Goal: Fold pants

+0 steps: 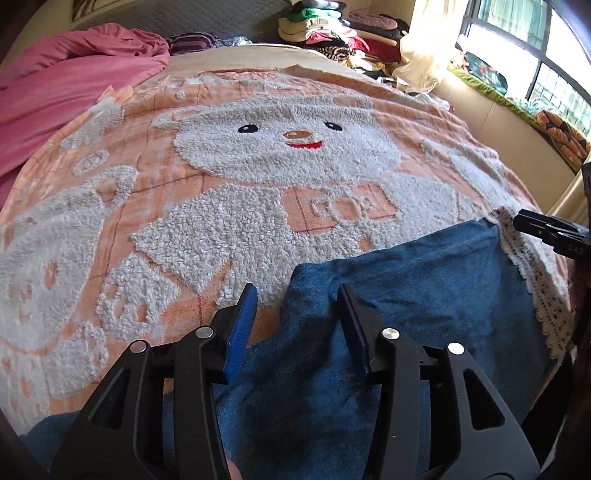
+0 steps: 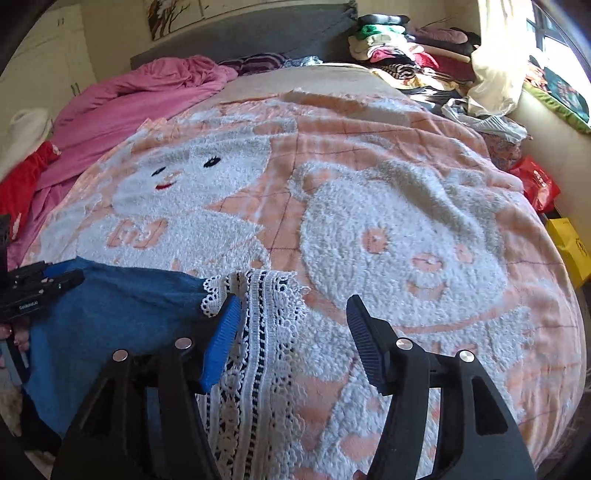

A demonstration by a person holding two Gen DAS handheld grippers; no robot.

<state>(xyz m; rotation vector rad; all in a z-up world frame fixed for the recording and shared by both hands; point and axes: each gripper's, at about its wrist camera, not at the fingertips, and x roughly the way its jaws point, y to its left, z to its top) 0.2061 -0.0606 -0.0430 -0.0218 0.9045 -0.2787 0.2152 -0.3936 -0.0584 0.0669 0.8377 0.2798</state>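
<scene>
Blue fleece pants [image 1: 406, 288] with a white lace hem [image 1: 535, 288] lie flat at the near edge of the bed. My left gripper [image 1: 297, 295] is open, its fingers straddling the pants' left corner just above the cloth. In the right wrist view the pants [image 2: 110, 317] lie at the lower left and the lace hem [image 2: 266, 332] runs down the middle. My right gripper [image 2: 291, 306] is open over the lace hem, its left finger at the hem's top corner. Each gripper shows at the other view's edge: right [image 1: 546, 230], left [image 2: 40, 284].
The bed carries an orange and white bear blanket [image 1: 258, 158]. A pink quilt [image 1: 55, 85] lies bunched at the far left. Stacks of folded clothes [image 1: 332, 29] sit at the head of the bed. A window sill with cushions [image 1: 517, 92] runs along the right.
</scene>
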